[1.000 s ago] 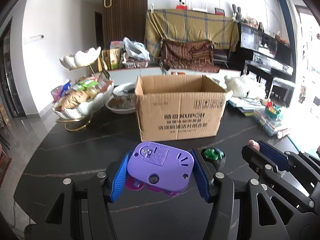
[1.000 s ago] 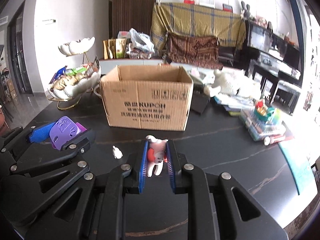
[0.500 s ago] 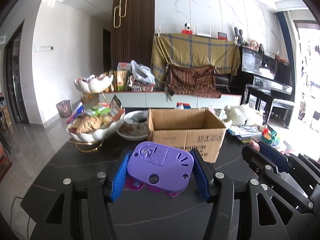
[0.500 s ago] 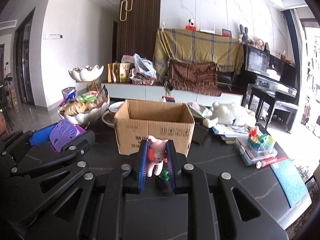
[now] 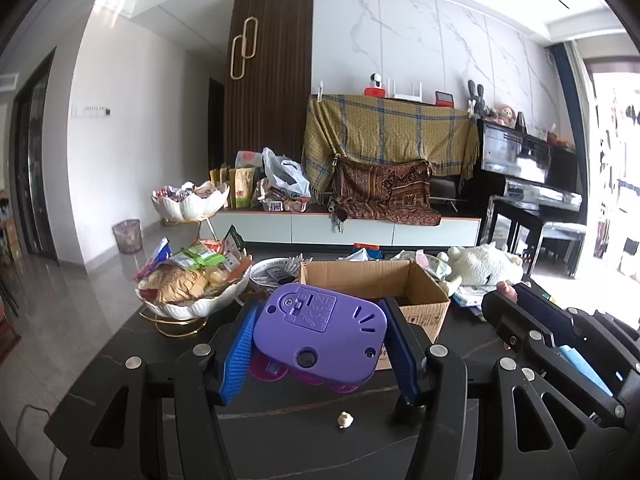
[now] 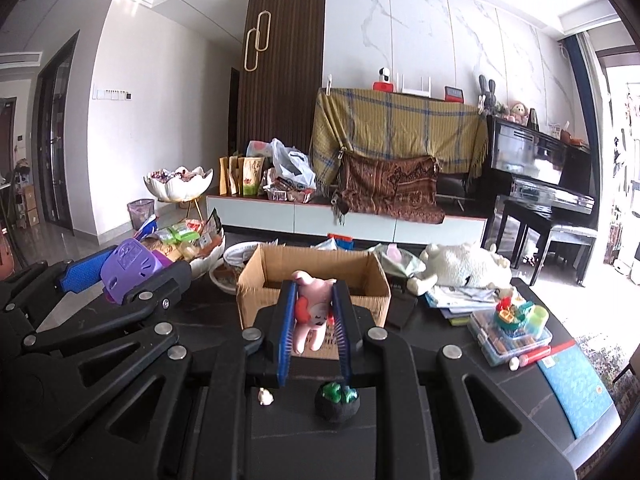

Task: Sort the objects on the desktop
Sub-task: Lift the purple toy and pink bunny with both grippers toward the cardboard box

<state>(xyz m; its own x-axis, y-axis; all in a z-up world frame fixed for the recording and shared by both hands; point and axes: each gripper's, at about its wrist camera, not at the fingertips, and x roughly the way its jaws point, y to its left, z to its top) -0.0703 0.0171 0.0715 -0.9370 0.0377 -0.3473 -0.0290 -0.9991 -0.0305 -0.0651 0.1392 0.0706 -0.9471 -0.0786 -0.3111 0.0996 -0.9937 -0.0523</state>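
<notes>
Both tongs loaded, held above the table short of the box.
Left gripper (image 5: 320,336) half-spread, pinching purple toy (image 5: 320,332) by its sides: hard, light, slick plastic. Right gripper (image 6: 314,320) pressed nearly together on pink doll (image 6: 310,316): soft, light, squashes. Box (image 6: 312,280) at 12 o'clock; black pot (image 6: 336,400) at 6.

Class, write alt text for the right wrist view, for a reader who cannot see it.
The right hand-held gripper is shut on a small pink plush toy, raised in front of an open cardboard box on a dark table. At left, the left hand-held gripper holds a purple plastic toy.
</notes>
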